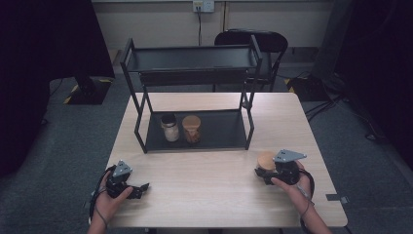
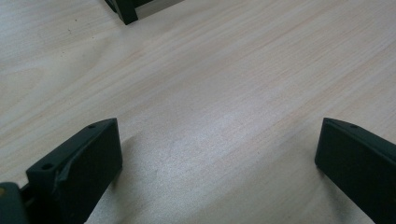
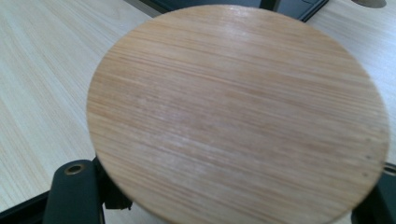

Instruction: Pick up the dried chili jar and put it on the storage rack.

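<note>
Two jars [image 1: 180, 127] are seen on the rack's [image 1: 195, 134] lower shelf. A third, wooden-lidded jar [image 1: 266, 161] is pinched by the right gripper [image 1: 265, 171] at the worktop's [image 1: 204, 190] near right; shelving it seems next. The left gripper's [image 1: 139, 189] fingers [image 2: 79, 168] are spread, empty.

jar [image 1: 266, 161] body hidden, right gripper [image 1: 263, 171] jaws covered

Dim room edges, soft glare, perhaps slight blur

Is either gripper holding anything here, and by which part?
Right gripper grips a wooden-lidded jar below its lid; exact contact hidden. Left gripper open, holding nothing.
</note>
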Motion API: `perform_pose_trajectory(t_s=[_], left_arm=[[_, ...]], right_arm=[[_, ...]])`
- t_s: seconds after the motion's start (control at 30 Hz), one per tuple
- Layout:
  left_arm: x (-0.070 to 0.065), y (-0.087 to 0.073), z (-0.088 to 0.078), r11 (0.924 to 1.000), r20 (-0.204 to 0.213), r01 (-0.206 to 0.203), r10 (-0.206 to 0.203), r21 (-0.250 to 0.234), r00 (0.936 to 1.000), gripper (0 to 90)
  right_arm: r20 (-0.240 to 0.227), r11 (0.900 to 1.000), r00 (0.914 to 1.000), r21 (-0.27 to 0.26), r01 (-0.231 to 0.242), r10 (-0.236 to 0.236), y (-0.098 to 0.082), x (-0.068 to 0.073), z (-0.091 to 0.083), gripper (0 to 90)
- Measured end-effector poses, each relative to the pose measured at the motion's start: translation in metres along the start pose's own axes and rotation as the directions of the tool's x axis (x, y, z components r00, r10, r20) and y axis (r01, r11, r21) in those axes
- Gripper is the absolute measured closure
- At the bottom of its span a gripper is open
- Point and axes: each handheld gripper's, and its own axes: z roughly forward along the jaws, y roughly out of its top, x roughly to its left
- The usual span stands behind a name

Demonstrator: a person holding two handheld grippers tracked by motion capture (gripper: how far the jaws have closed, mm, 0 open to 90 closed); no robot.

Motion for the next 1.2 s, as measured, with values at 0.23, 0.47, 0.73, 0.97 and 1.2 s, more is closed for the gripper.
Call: perform_pose_trajectory(t_s=[0.23, 0.47, 0.73, 0.97, 1.2], left_arm=[[0.0, 0.0, 0.0, 1.0, 0.0, -0.001, 0.001, 0.0, 1.0, 0.2], [0.0, 0.0, 0.0, 1.0, 0.0, 0.0, 0.0, 0.0, 1.0, 0.2], [0.0, 0.0, 0.0, 1.0, 0.0, -0.001, 0.001, 0.001, 1.0, 0.2], [0.0, 0.0, 0.0, 1.0, 0.001, -0.001, 0.001, 0.0, 1.0, 0.2], [0.0, 0.0, 0.0, 1.0, 0.001, -0.001, 0.001, 0.0, 1.0, 0.2]], right_arm=[[-0.015, 1.0, 0.9999, -0.005, 0.005, -0.005, 0.009, 0.002, 0.005, 25.3], [-0.031, 1.0, 0.9995, -0.009, -0.002, 0.001, 0.015, 0.003, 0.01, 25.3], [-0.04, 1.0, 0.9992, -0.01, -0.004, 0.004, 0.02, 0.004, 0.015, 25.3], [-0.049, 1.0, 0.9988, -0.01, -0.002, 0.002, 0.025, 0.006, 0.021, 25.3], [-0.051, 1.0, 0.9987, -0.011, -0.004, 0.003, 0.029, 0.007, 0.026, 25.3]])
